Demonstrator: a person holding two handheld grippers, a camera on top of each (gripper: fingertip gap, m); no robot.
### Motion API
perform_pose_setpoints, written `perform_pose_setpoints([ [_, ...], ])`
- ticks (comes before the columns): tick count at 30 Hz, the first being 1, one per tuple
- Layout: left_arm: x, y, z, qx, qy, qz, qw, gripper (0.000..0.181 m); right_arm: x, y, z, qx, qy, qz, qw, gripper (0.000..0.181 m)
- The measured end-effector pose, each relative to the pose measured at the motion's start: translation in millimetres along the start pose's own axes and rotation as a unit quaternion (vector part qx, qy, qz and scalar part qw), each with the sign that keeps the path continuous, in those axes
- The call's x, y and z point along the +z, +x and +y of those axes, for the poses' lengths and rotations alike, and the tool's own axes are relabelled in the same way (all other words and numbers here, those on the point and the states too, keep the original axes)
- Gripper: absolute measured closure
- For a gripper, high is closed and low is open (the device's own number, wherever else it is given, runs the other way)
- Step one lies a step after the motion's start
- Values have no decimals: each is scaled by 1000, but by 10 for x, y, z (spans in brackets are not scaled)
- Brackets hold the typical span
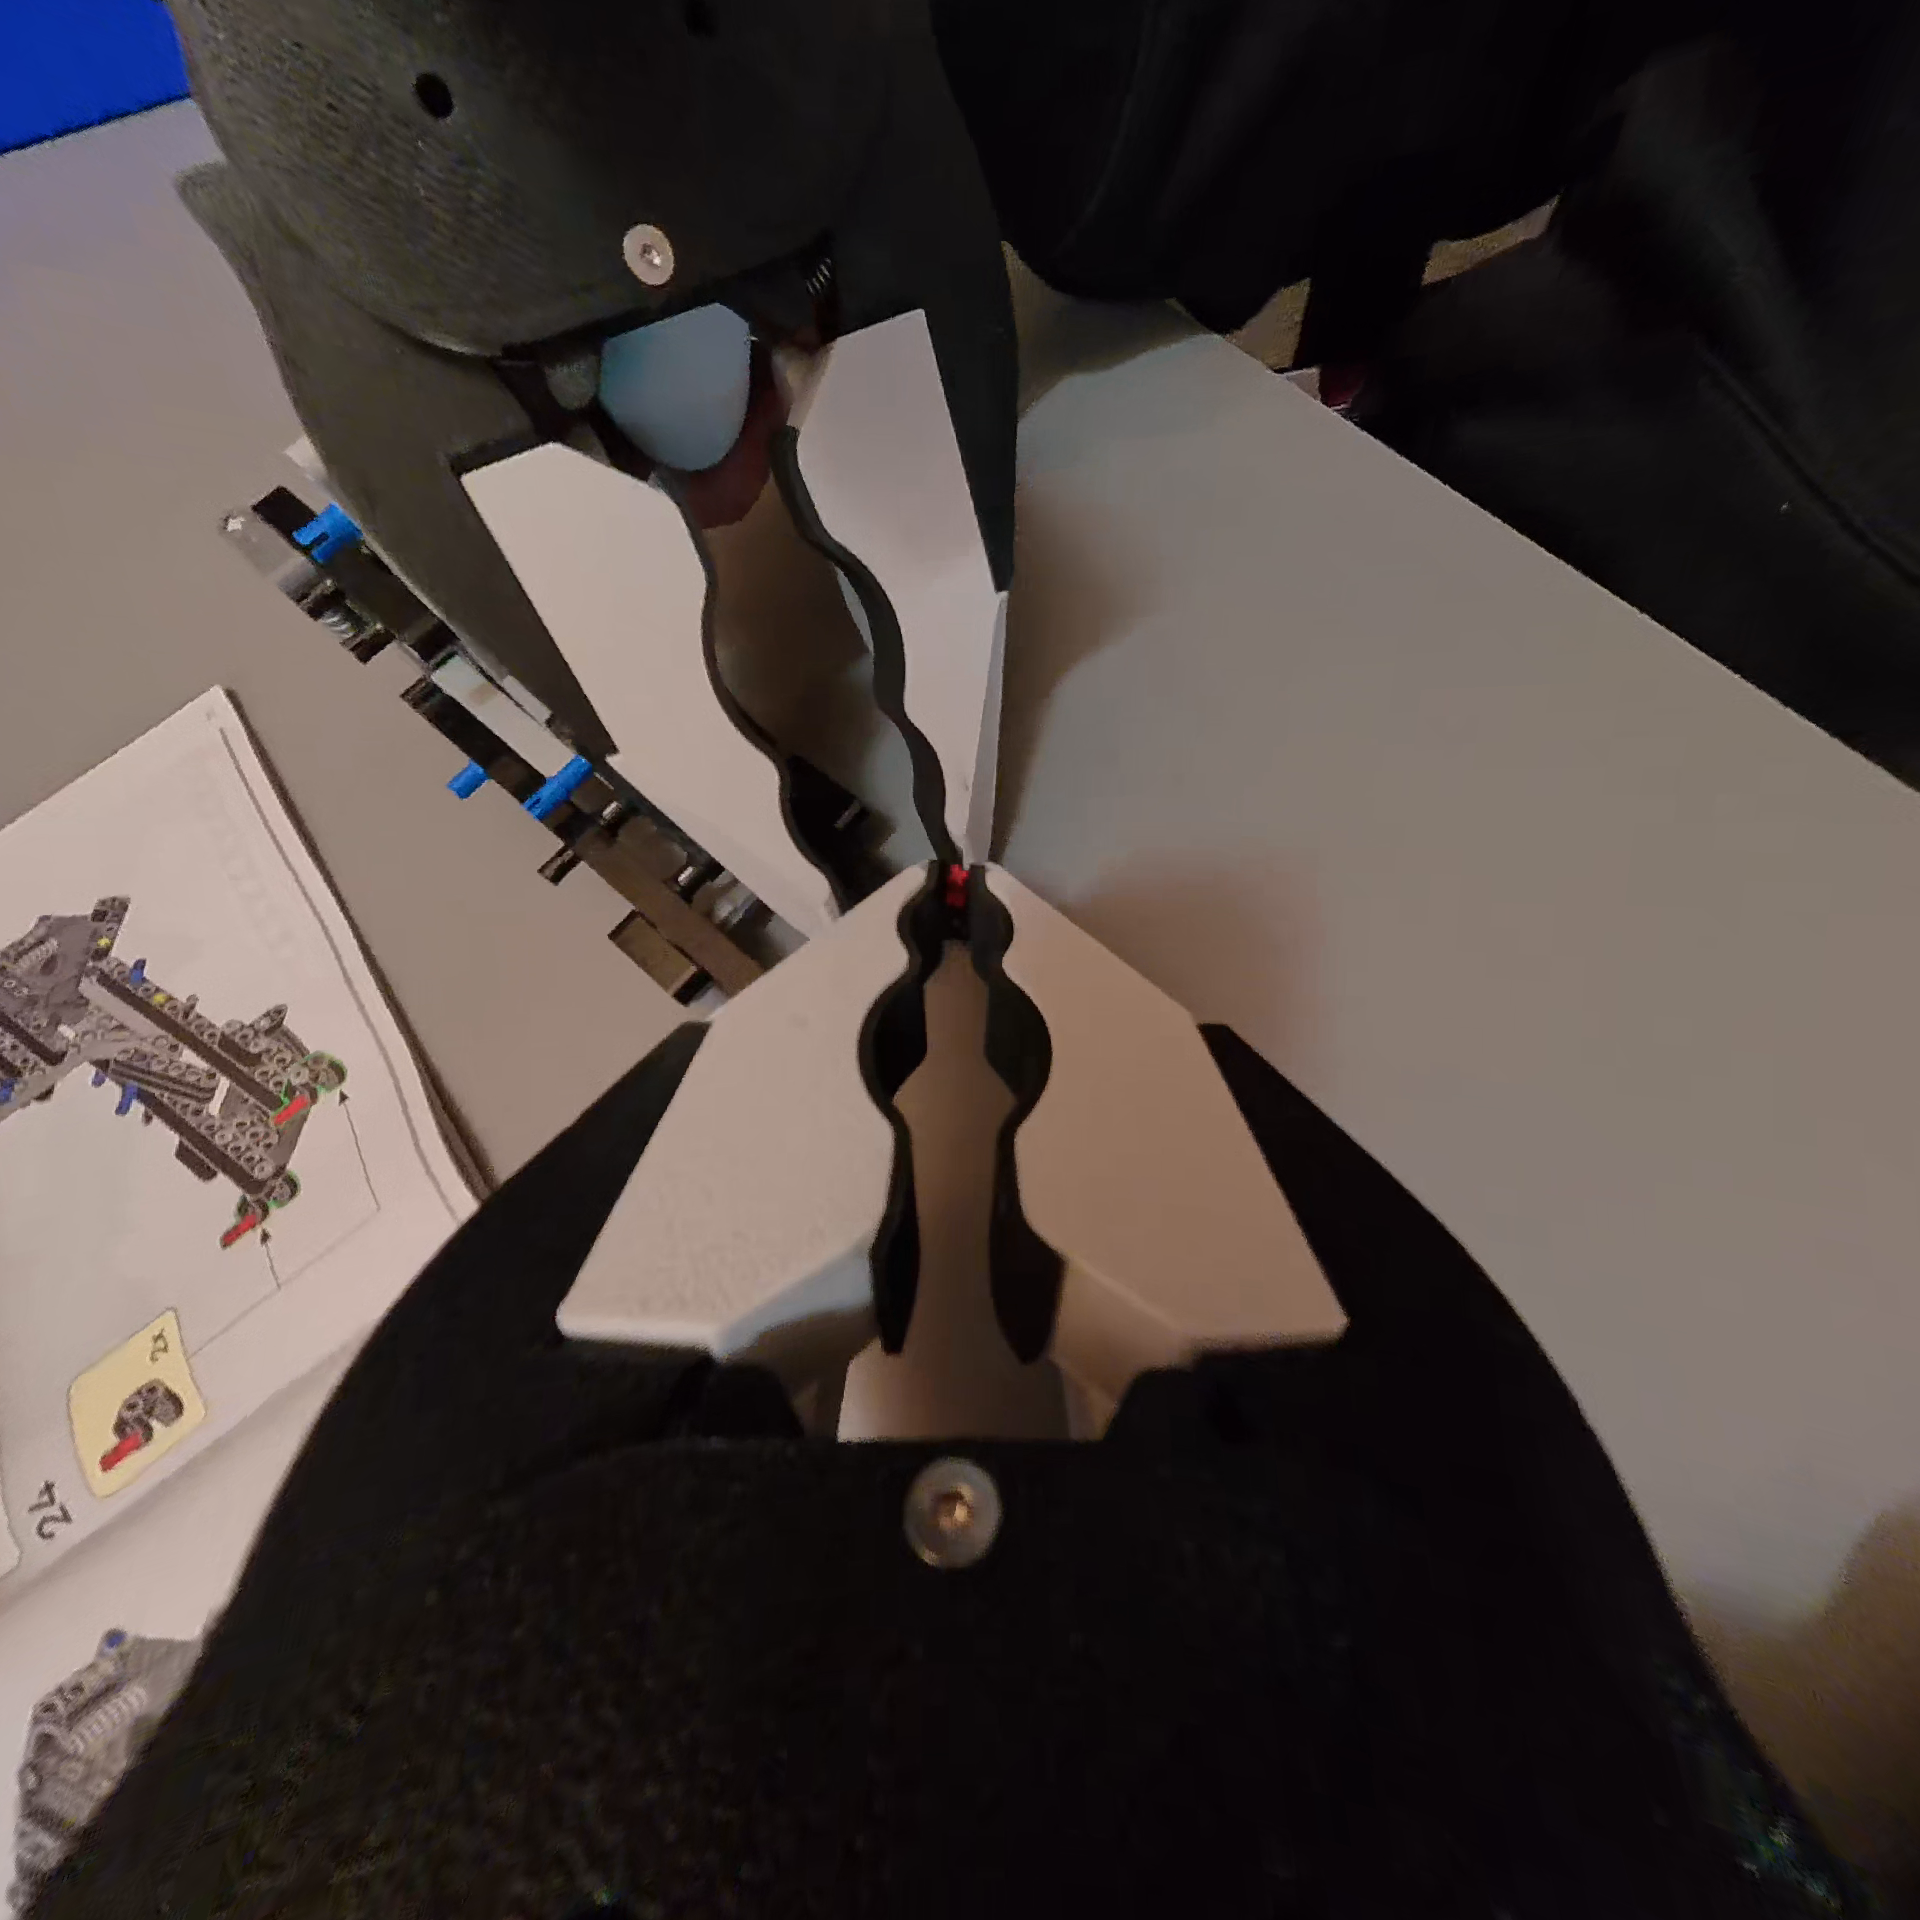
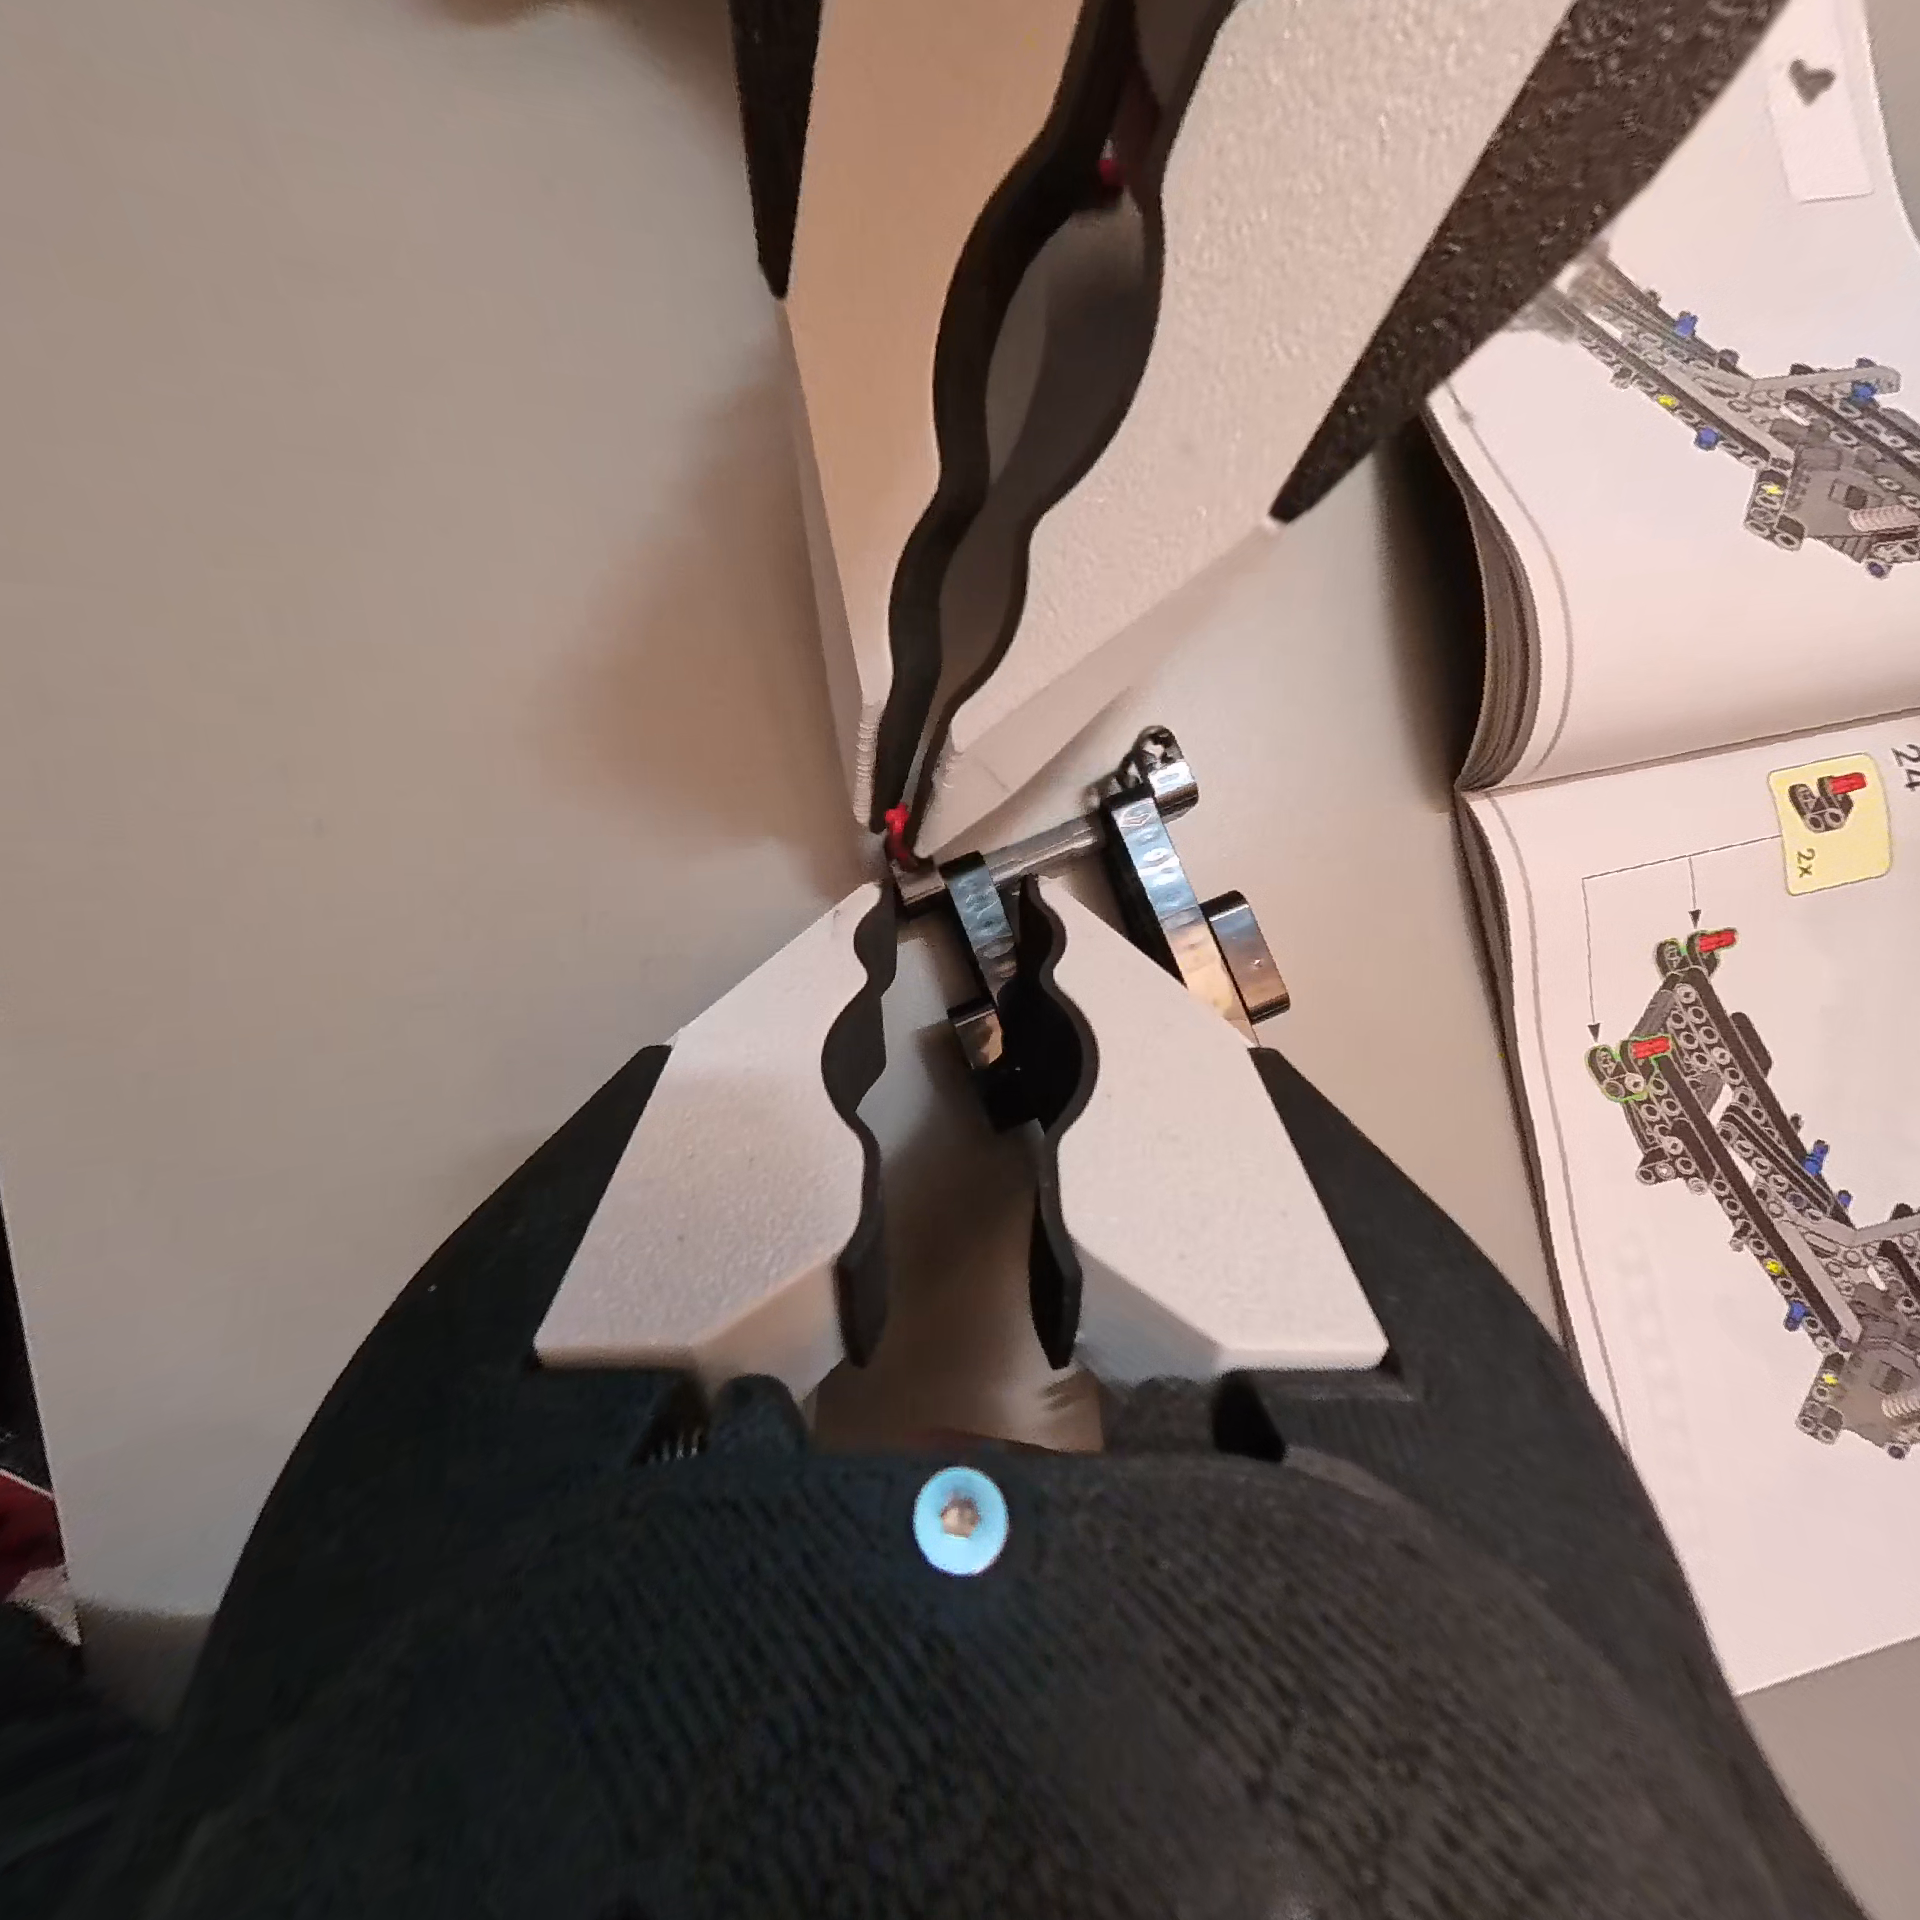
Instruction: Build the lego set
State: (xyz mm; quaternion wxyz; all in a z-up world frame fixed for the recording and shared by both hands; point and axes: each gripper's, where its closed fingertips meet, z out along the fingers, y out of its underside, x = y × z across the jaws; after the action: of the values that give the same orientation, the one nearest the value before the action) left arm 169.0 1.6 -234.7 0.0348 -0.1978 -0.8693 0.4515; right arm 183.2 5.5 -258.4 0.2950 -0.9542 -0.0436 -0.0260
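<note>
The left gripper (image 1: pixel 958 891) points forward with its jaws drawn nearly together, the wavy black fingers (image 1: pixel 902 1049) pinching a small red pin at their tips; the right gripper (image 2: pixel 914 883) faces it from the opposite side, so the two meet tip to tip; the right jaws are closed on a black lego assembly, the fingers (image 2: pixel 857 1049) gripping one of its arms; both grippers hang above the counter, tilted down toward each other.
</note>
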Motion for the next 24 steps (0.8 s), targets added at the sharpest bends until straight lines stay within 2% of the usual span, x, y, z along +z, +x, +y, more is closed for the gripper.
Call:
perform_pose_setpoints([
  [1, 2, 1, -2, -6, 0, -10, 1000, 180, -2, 0, -1, -1, 1, 1, 1000, 160],
  [8, -5, -15, 10, -53, -14, -88, 995, 180, -6, -1, -1, 0, 6, 4, 1000, 160],
  [15, 1, -33, 24, -92, -63, -112, 987, 180, -3, 0, 1, 4, 3, -2, 1000, 160],
  [24, 5, -25, 35, -166, -108, -178, 964, 180, 3, -1, 5, 5, -5, -6, 1000, 160],
])
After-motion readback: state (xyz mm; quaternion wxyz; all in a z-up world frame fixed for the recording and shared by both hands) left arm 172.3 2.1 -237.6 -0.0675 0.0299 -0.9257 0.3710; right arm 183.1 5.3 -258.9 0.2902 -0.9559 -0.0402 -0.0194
